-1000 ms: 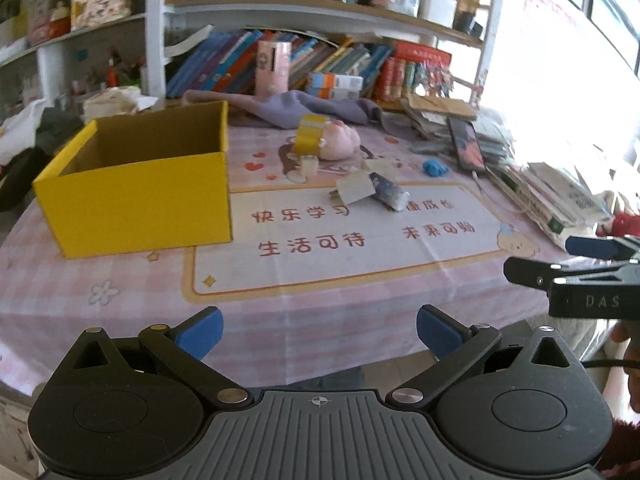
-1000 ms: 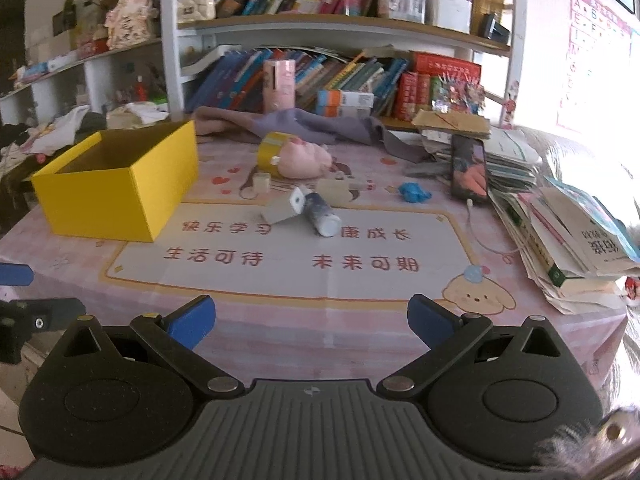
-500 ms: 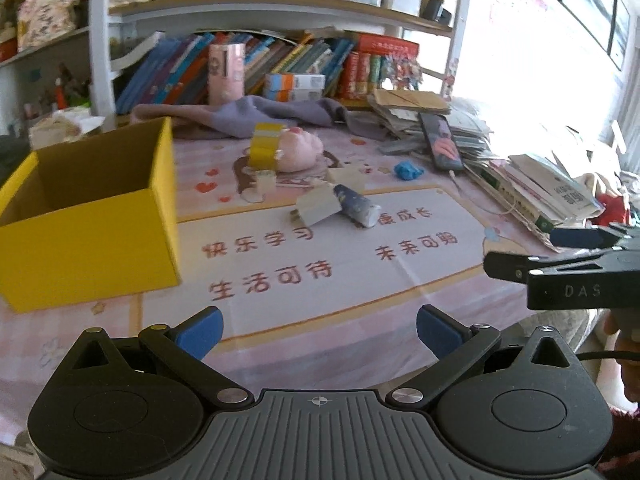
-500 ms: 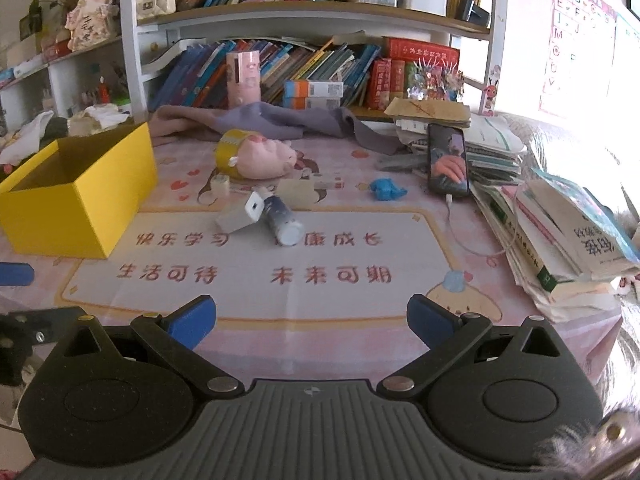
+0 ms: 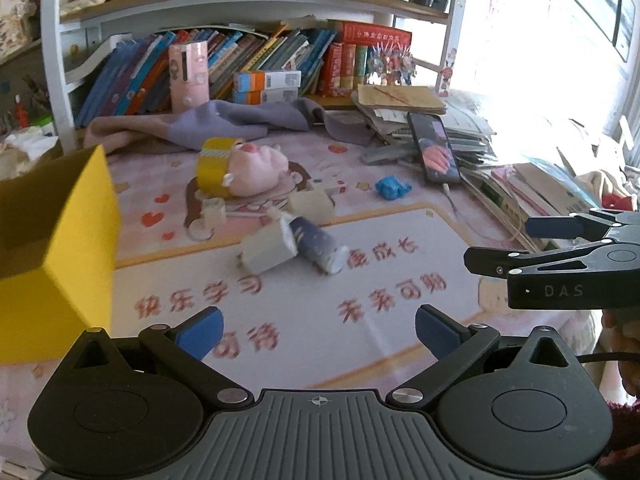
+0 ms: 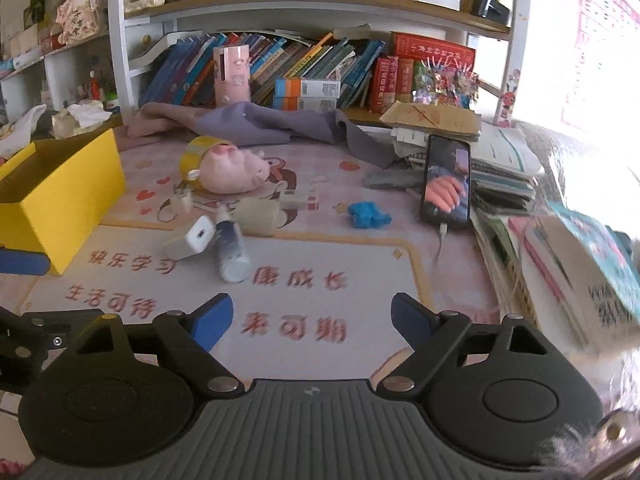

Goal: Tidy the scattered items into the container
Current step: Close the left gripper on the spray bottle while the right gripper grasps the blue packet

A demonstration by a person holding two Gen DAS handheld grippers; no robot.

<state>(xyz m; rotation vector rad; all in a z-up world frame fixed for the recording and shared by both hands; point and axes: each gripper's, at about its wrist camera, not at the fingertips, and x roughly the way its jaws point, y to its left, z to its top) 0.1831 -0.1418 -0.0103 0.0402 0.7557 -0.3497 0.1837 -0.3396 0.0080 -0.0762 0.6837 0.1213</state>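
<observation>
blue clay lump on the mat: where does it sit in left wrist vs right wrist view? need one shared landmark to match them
Left wrist: blue clay lump is right of centre, upper half, just left of the phone.
Right wrist: blue clay lump is slightly right of centre, mid-height, again left of the phone.
Shared landmark: the pink pig toy, to the lump's left in both views.

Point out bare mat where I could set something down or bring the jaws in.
Free: the printed mat in front of the bottle and white box, between the yellow box and the book stack. Both grippers, left gripper and right gripper, hang open over it. Crowded: around the pig toy, tape roll and blue lump.
</observation>
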